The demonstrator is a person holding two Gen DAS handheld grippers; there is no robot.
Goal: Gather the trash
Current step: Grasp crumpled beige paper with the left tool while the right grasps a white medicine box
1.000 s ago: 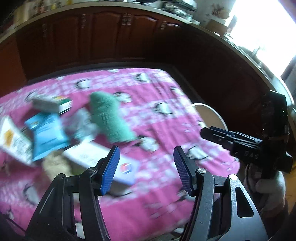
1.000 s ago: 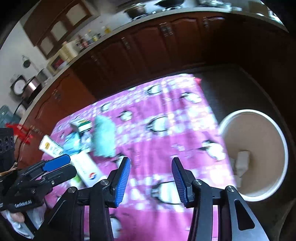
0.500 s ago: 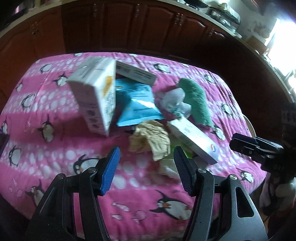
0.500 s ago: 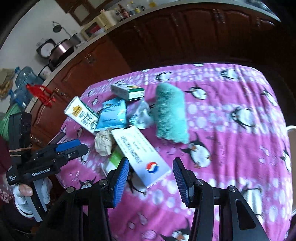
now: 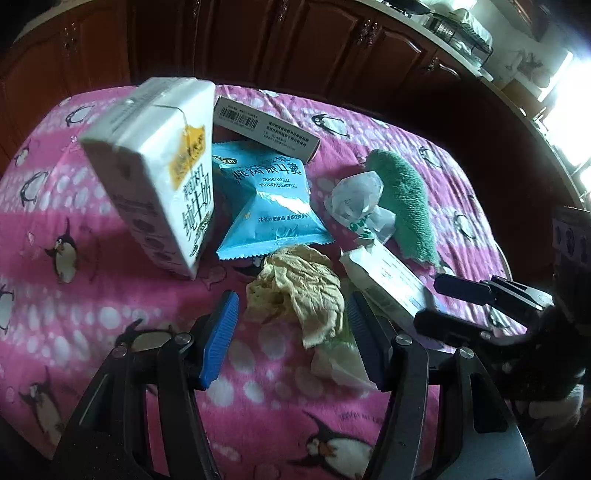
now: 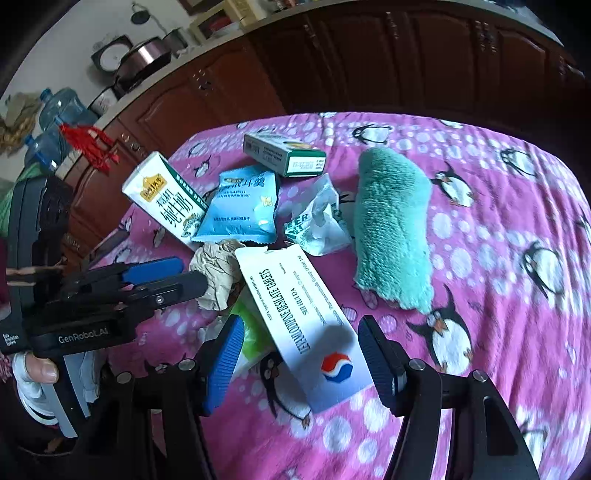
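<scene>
Just beside the milk carton, crumpled paper between left gripper half-wide jaws, untouched; right gripper opening astride tablet box; best lowering squarely before squeezing

A table draped in a pink penguin-print cloth fills the middle of both views. Dark red-brown wooden cabinets with arched door panels curve behind it from nine o'clock round to three o'clock, topped by a pale countertop. In the right wrist view, a metal pot sits on the counter at eleven o'clock, with blue water bottles at ten o'clock against a white wall. In the left wrist view, a bright window glares at two o'clock beside a dish rack.
</scene>
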